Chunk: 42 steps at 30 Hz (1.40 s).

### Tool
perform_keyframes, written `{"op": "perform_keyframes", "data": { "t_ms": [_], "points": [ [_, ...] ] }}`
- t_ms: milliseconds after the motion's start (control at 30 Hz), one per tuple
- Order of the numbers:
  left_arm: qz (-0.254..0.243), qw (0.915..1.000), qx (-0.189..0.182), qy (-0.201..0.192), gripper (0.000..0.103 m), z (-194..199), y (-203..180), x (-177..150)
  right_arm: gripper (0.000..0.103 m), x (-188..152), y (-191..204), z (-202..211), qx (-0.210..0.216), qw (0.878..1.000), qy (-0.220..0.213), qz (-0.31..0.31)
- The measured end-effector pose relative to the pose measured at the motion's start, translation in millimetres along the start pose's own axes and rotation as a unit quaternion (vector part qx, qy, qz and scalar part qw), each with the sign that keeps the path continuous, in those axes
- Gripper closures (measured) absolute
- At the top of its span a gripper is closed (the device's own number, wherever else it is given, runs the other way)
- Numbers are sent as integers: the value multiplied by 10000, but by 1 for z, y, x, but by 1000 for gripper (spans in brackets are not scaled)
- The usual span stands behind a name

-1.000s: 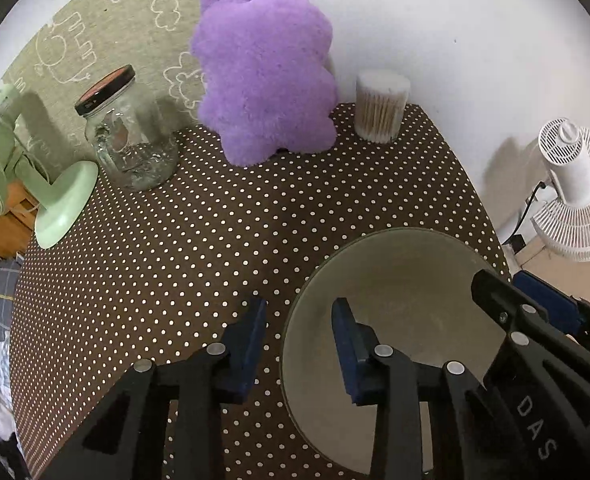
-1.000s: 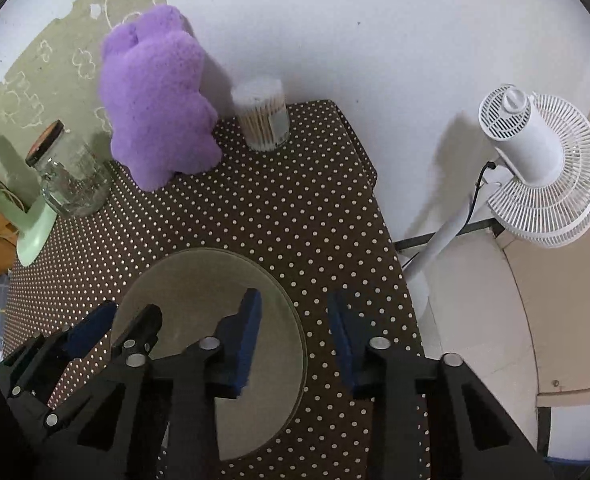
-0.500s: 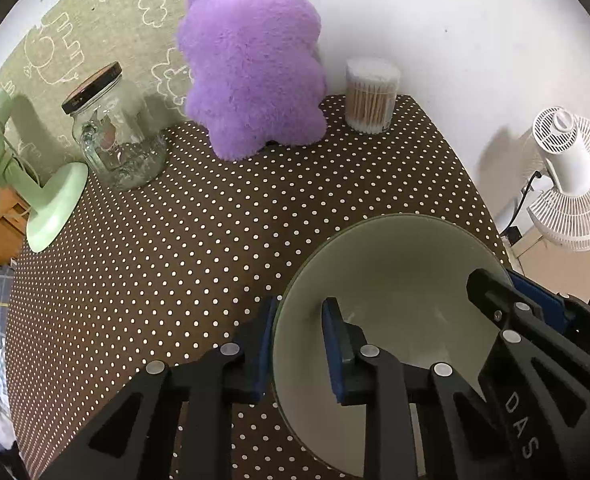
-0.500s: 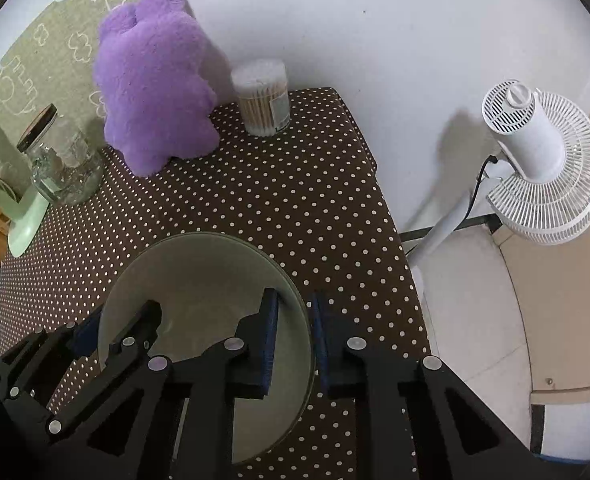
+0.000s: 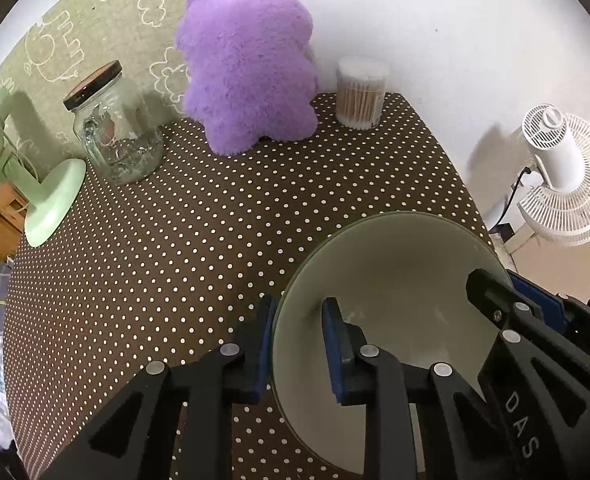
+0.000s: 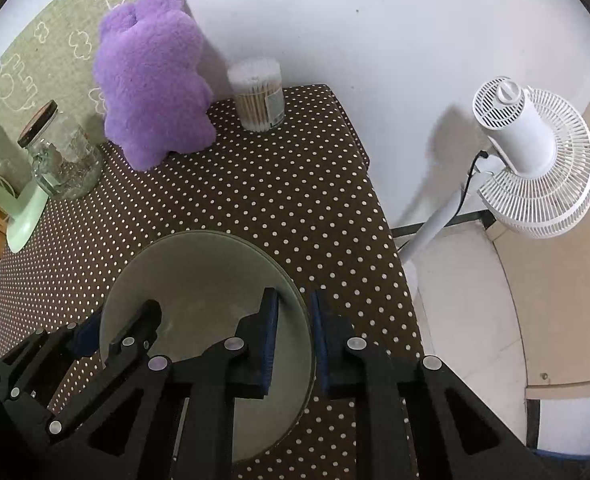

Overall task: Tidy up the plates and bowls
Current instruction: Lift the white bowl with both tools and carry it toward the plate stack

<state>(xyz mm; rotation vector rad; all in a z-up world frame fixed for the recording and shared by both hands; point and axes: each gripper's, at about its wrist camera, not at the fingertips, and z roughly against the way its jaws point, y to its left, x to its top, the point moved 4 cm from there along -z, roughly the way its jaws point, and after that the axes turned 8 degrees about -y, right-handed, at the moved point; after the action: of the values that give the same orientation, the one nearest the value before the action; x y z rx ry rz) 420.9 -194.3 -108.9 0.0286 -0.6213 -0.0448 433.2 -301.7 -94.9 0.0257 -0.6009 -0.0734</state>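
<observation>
Two grippers pinch one pale green bowl (image 5: 399,276) from opposite sides: the left gripper (image 5: 297,344) has its jaws clamped over the rim at the bowl's left edge, one blue pad outside and one inside, while the right gripper (image 6: 293,340) grips the rim at the right edge the same way. The bowl sits at the near right part of the surface (image 5: 175,248), which wears a brown cloth with white dots (whether the bowl rests on the cloth or is raised just off it, I cannot tell). Farther back on the left stands a mint-green desk fan (image 5: 35,196), and next to it a glass jar (image 5: 115,132) with a dark lid. At the far edge, against the wall, a purple plush toy (image 5: 247,64) stands upright, with a clear tub of cotton swabs (image 5: 361,94) just beside it. Off the surface to the right, a white floor fan (image 6: 531,160) stands on the floor.
</observation>
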Motion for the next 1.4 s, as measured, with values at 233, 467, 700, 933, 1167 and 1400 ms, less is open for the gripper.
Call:
{"op": "perform_keyframes", "data": {
  "t_ms": [233, 467, 700, 933, 1167, 1400],
  "points": [
    [-39, 9999, -79, -55, 82, 14, -5, 0, 83, -2, -5, 17, -69, 10000, -8, -53],
    [3, 9996, -75, -255, 82, 43, -1, 2, 83, 2, -2, 45, -58, 9998, -188, -42],
    [47, 9990, -49, -444, 82, 75, 9, 1, 83, 4, 6, 76, -3, 9993, -370, -31],
    [160, 9978, -61, -648, 82, 106, 19, -4, 83, 3, 16, 109, 8, 9984, -569, 50],
    [175, 9965, -159, -799, 82, 135, 34, -12, 83, -9, 31, 145, -71, 9972, -735, 79],
    [157, 9956, -260, -892, 82, 165, 54, -26, 83, -23, 50, 177, -160, 9965, -822, 60]
  ]
}}
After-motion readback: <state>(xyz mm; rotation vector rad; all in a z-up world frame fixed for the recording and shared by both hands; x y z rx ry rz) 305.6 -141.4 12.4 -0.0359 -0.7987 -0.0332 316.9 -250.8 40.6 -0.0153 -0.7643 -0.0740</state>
